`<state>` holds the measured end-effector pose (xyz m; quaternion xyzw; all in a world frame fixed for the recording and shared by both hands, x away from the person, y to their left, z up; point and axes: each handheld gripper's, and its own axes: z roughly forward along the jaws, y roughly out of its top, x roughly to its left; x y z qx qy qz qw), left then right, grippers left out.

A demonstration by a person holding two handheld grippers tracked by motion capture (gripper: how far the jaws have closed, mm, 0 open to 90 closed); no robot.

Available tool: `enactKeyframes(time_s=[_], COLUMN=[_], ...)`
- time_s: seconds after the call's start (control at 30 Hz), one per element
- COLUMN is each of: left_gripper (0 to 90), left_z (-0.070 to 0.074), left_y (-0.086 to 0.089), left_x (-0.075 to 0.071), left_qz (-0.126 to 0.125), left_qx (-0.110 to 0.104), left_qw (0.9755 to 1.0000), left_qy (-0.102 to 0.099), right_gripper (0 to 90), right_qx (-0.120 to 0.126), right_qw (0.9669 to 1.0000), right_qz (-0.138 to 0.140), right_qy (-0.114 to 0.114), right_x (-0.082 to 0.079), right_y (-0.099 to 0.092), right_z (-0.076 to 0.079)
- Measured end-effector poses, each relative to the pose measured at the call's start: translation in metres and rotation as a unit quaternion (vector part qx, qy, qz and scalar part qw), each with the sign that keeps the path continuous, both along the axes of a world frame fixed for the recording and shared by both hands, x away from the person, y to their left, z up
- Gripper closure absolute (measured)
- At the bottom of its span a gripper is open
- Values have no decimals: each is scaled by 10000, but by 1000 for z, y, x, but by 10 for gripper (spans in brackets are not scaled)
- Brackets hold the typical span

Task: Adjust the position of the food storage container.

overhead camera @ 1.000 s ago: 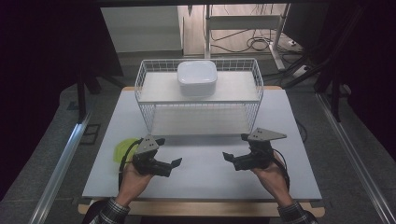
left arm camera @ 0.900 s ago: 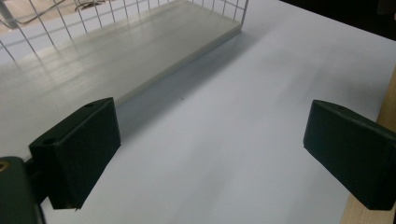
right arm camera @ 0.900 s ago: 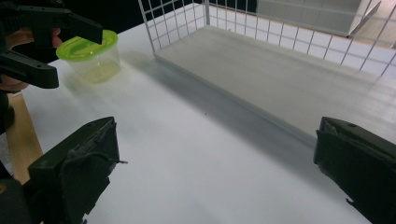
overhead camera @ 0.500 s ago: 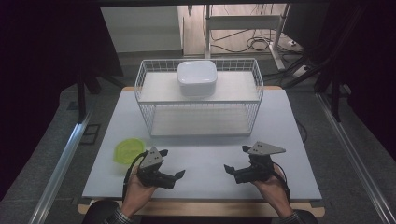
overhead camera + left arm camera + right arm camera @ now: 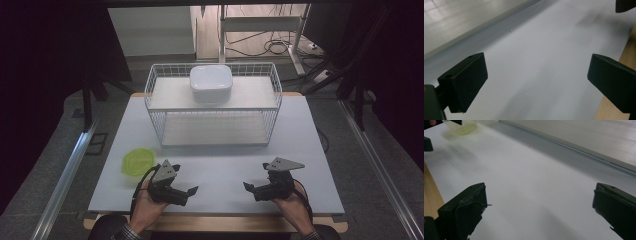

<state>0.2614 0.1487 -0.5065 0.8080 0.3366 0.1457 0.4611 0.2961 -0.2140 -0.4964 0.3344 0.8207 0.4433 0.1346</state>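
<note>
Both hands have drawn back to the near edge of the desk (image 5: 300, 130). The left tongs (image 5: 189, 192) and right tongs (image 5: 248, 187) are wide open, holding nothing. The green lid (image 5: 138, 162) lies near the left edge, now uncovered and reachable.

My left gripper (image 5: 192, 190) and right gripper (image 5: 248, 187) are black with grey plates. The surface (image 5: 220, 165) is pale grey-white, its near edge light wood. The lid (image 5: 138, 162) is yellow-green, the wire basket (image 5: 152, 110) white, the container (image 5: 210, 83) white.
</note>
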Motion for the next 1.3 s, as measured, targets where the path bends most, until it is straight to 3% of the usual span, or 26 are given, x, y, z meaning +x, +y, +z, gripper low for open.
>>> enactKeyframes(time_s=[0.1,0.23,0.43,0.7,0.93,1.3], left_gripper=[43,182,554,883,900,900], left_z=[6,16,24,28,30,18], left_y=[6,21,56,94,125,178], left_x=[1,1,6,10,10,11], left_qz=[32,257,620,1191,1754,2716], left_qx=[-43,135,-175,-334,-282,-64], left_qw=[10000,9995,9979,9923,9841,9624], left_qy=[2,-130,-9,35,-56,-49], right_gripper=[2,4,7,14,18,20], right_qx=[-10,-21,-74,-141,-205,-246], right_qw=[10000,10000,10000,9999,9997,9996], right_qz=[-35,-51,-10,37,64,71], right_qy=[26,22,40,65,88,106], right_x=[1,2,3,3,3,3], right_y=[-1,-1,1,3,4,5], right_z=[-1,-1,-4,-6,-7,-9])
